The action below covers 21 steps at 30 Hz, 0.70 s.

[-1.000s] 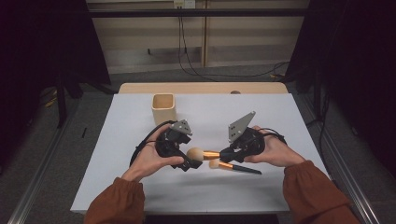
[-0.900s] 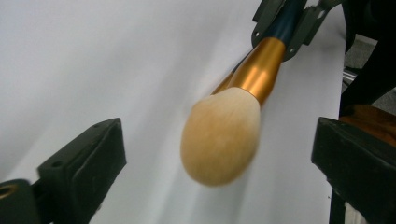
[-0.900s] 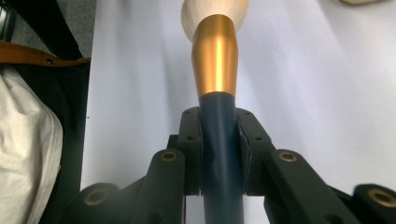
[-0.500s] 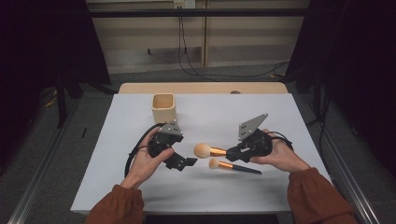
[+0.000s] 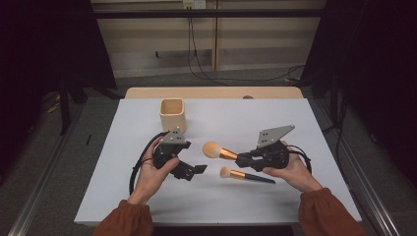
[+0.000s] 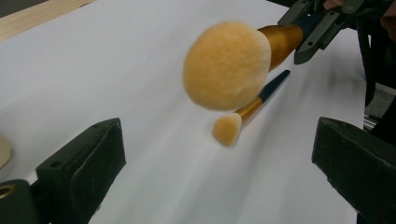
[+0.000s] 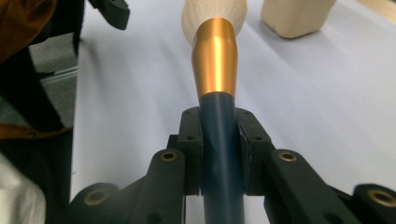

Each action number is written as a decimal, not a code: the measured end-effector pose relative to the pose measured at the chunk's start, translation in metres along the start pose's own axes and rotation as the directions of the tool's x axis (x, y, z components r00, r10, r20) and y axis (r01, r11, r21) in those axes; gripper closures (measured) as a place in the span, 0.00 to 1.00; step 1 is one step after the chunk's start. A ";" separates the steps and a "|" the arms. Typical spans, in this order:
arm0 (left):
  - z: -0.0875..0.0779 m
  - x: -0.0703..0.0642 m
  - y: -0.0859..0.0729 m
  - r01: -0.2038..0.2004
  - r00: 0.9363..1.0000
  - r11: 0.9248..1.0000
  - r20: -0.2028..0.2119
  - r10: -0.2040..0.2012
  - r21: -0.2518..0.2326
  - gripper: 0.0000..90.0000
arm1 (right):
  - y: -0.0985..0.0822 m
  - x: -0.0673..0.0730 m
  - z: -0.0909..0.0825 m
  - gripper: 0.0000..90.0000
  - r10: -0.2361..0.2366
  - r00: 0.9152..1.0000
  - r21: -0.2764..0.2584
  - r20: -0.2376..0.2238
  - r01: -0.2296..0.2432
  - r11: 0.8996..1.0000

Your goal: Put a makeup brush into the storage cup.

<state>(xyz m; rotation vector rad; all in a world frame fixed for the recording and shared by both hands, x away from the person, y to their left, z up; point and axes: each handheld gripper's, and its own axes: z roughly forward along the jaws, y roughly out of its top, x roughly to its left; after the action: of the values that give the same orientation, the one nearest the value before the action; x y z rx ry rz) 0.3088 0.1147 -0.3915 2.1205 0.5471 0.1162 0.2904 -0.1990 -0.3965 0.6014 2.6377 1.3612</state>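
Now the right hand-held gripper [image 5: 242,159] clamps the dark handle of the big brush [image 5: 220,151], holding it above the bench [image 5: 295,128] with bristles pointing left. The left hand-held gripper [image 5: 199,170], jaws wide and empty, has let go since a second ago and drawn away left. The small brush [image 5: 244,174] lies just near.

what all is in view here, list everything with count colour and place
large brush: 1, tan head, gold collar, dark handle, held off the table by the right gripper
small brush: 1, same colours, lying on the sheet below the large one
cup: 1, beige, far left of the sheet
table: 1, white sheet, wooden far edge
left gripper: 1, black, fingers open, holding nothing
right gripper: 1, black, shut on the large brush handle
hands: 2, rust sleeves
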 end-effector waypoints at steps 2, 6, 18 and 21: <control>-0.001 0.000 -0.001 0.006 1.000 1.000 -0.003 -0.006 -0.005 0.03 | -0.003 -0.001 0.000 0.83 0.019 1.000 -0.028 0.014 -0.019 0.999; -0.001 0.000 -0.002 0.009 1.000 1.000 -0.018 -0.010 -0.022 0.03 | -0.005 -0.001 -0.001 0.83 0.031 0.999 -0.080 0.025 -0.028 0.996; 0.006 -0.003 -0.004 0.028 0.999 0.998 0.023 -0.026 -0.058 0.03 | -0.014 0.002 0.001 0.83 0.035 0.997 -0.172 0.063 -0.024 0.985; 0.009 -0.005 -0.006 0.022 1.000 0.997 0.022 -0.021 -0.067 0.03 | -0.018 0.002 0.000 0.83 0.052 0.997 -0.206 0.057 -0.039 0.978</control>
<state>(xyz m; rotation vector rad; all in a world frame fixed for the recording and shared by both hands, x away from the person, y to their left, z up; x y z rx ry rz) 0.3048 0.1088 -0.4012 2.0476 0.5458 0.0982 0.2836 -0.2074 -0.4107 0.6675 2.4094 1.5753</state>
